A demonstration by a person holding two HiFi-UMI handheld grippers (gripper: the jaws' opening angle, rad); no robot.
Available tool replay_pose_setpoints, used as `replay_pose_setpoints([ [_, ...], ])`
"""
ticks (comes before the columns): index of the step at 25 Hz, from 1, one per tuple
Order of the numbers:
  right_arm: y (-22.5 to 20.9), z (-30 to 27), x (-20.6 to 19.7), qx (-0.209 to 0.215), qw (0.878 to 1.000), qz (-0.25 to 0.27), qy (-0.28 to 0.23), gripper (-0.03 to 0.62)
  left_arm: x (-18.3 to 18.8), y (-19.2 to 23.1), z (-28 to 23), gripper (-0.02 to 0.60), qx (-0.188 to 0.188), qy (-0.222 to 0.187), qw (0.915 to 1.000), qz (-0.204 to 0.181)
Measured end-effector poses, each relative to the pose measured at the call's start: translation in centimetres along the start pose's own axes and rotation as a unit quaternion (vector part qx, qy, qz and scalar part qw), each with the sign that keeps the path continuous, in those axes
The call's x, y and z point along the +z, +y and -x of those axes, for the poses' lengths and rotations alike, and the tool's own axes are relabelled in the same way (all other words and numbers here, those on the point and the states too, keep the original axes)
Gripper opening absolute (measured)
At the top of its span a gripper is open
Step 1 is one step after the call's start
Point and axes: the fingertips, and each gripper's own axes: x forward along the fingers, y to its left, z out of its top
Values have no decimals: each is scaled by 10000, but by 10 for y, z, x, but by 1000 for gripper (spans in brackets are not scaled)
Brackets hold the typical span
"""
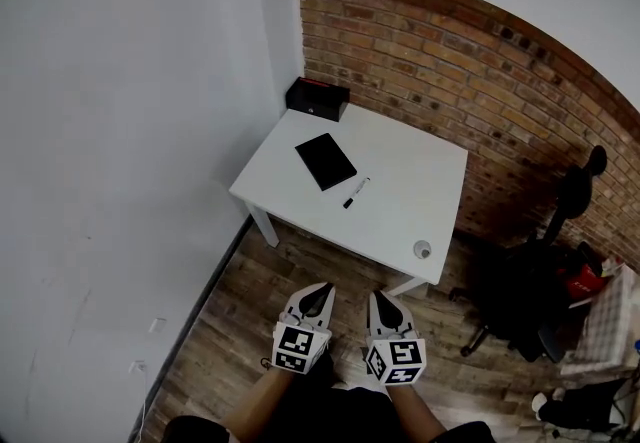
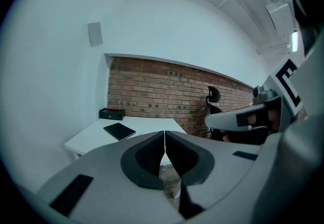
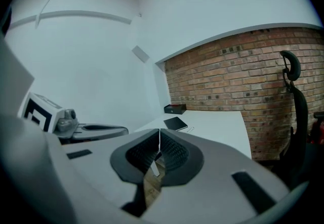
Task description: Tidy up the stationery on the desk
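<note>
Stationery lies untouched on white bench (image 1: 410,186): 1 black notebook (image 1: 325,161), 1 pen (image 1: 356,193) just beside it, 1 black box (image 1: 317,98) at far corner, 1 small round item (image 1: 423,250) near front edge. Left gripper (image 1: 321,291) & right gripper (image 1: 381,298) both clenched, empty, over floor short of bench. Step looks like approach; next prob. needs reaching in & opening a gripper.

A small round thing (image 1: 423,250), perhaps a cup, cannot be identified.
</note>
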Motion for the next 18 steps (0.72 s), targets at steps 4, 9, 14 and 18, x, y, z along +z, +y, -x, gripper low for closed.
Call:
replay_pose_setpoints([
  [4, -6, -41, 14, -142, 9999, -14, -12, 23, 10, 33, -30, 15, -110, 1, 9999, 7],
  [9, -12, -85, 26, -280, 9996, -70, -18, 23, 16, 72, -62, 15, -192, 79, 9998, 8],
  [14, -17, -115, 33, -354, 9992, -173, 5, 23, 18, 98, -83, 15, -240, 167, 9996, 36],
  [18, -21, -137, 36, -348, 9991, -255, 49, 23, 19, 115, -100, 15, -233, 232, 9994, 83],
])
